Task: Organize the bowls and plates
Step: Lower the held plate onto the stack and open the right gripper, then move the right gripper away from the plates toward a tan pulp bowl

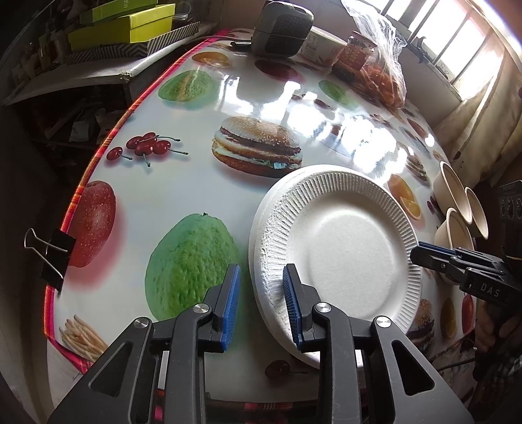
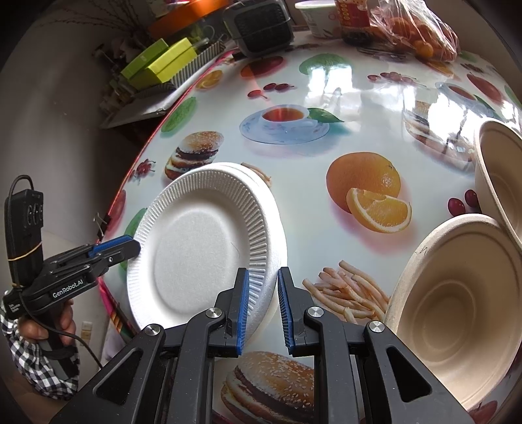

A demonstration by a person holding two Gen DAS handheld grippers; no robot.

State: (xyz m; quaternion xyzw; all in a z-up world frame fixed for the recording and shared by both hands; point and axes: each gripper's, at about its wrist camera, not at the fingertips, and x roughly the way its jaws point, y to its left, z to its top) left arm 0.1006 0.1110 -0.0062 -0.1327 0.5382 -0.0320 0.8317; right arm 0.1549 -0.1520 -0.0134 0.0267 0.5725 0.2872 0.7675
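Nearest me, the left gripper (image 1: 261, 303) stood with its blue pads spread. The near rim of the stack of paper plates (image 1: 342, 241) lay between them, with the outer pad clear of it. The person's hand (image 2: 42, 329), in a checked sleeve, held that tool by its grip.

On the opposite side of the stack, the right gripper (image 2: 263, 303) had its jaws drawn close, pinching the plates' ribbed rim. The white plates sat near the table's front edge on a glossy tablecloth (image 1: 195, 202) printed with fruit, burgers and fries; the top plate lay a little off-centre on those beneath. A black binder clip (image 1: 49, 251) gripped the cloth's red border off to the left.

Just right of the plates sat the tan bowls (image 2: 456, 310), tilted and leaning on one another, apart from the stack.

Farther back, at the table's far edge, were a dark ribbed device (image 1: 280, 29), a red-labelled jar (image 1: 355, 52) and a clear bag of oranges (image 1: 385, 75). Beyond the table's left edge lay lime-green boxes (image 1: 130, 26).
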